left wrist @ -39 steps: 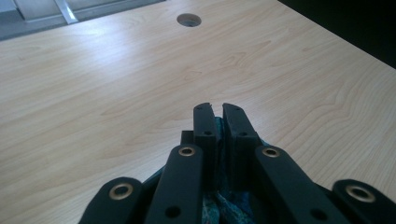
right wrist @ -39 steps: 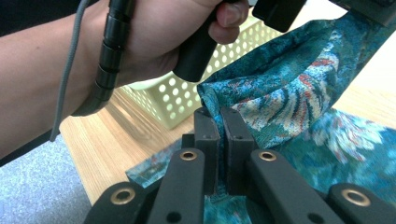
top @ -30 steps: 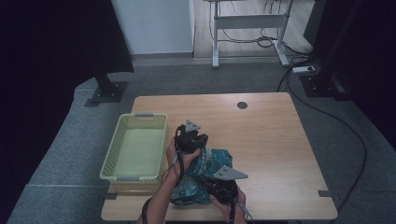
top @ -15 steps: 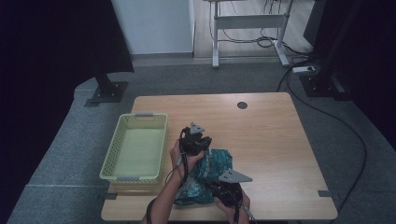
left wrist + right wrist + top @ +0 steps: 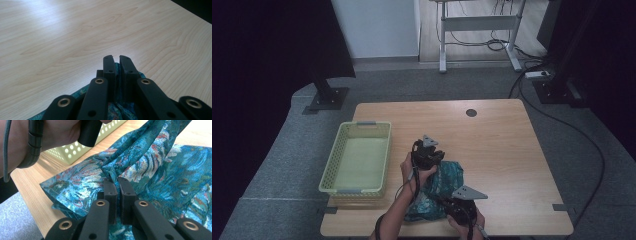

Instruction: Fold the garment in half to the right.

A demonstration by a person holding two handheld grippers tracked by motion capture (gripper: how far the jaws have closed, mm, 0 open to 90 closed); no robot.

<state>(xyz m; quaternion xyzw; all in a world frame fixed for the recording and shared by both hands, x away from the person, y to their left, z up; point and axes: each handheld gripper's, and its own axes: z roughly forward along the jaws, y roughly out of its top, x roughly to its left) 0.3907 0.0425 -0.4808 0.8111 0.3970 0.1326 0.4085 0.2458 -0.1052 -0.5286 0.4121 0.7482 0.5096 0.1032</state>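
- Spreading under everything, the light wooden table (image 5: 502, 150) bears the work near its front edge.
- The pale green perforated plastic basket (image 5: 357, 156) sits at the left, just beside the cloth.
- The teal patterned cloth (image 5: 439, 192) lies bunched between both grippers.
- The left gripper (image 5: 115, 61), at the cloth's far end, has its jaws pinched on an edge of it.
- The right gripper (image 5: 115, 183), at its near end, clamps a raised fold.
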